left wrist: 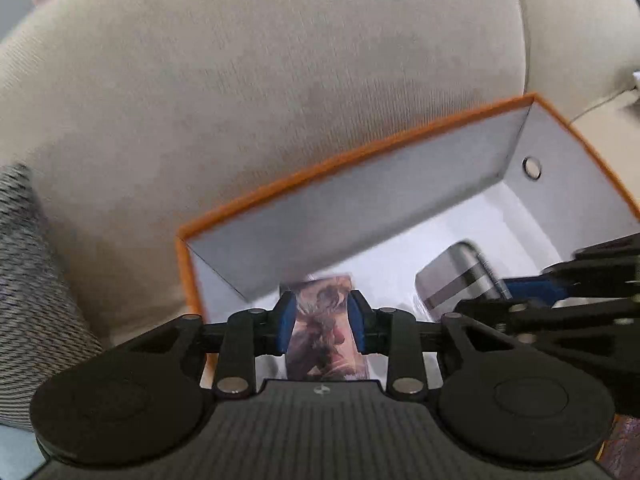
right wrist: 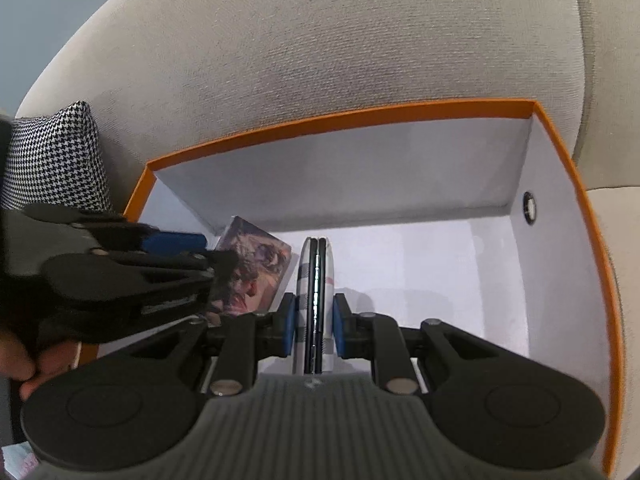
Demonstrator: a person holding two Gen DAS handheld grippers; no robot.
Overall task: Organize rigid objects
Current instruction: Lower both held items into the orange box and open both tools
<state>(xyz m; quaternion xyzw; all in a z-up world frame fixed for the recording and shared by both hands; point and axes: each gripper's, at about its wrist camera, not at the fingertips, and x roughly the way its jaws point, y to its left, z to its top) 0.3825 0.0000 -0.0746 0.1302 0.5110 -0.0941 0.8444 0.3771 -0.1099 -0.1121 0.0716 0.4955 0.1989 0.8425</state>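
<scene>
An orange box (right wrist: 568,184) with a white inside stands open on a beige sofa. My left gripper (left wrist: 322,300) reaches into its left end, and its blue pads (left wrist: 286,320) sit against both sides of a small box with a printed picture (left wrist: 324,328). From the right wrist view, that picture box (right wrist: 260,268) leans near the left inner wall, with the left gripper (right wrist: 212,256) on it. My right gripper (right wrist: 315,312) is shut on a flat plaid case (right wrist: 306,280) with a black seam, held on edge over the box floor. The same case (left wrist: 452,280) shows beside the right gripper (left wrist: 504,296) in the left wrist view.
The sofa back (right wrist: 320,60) rises right behind the box. A black-and-white houndstooth cushion (right wrist: 56,156) lies to the left of it. A metal eyelet (right wrist: 530,202) sits in the box's right wall. The white floor (right wrist: 420,264) right of the case is bare. A hand (right wrist: 24,364) holds the left gripper.
</scene>
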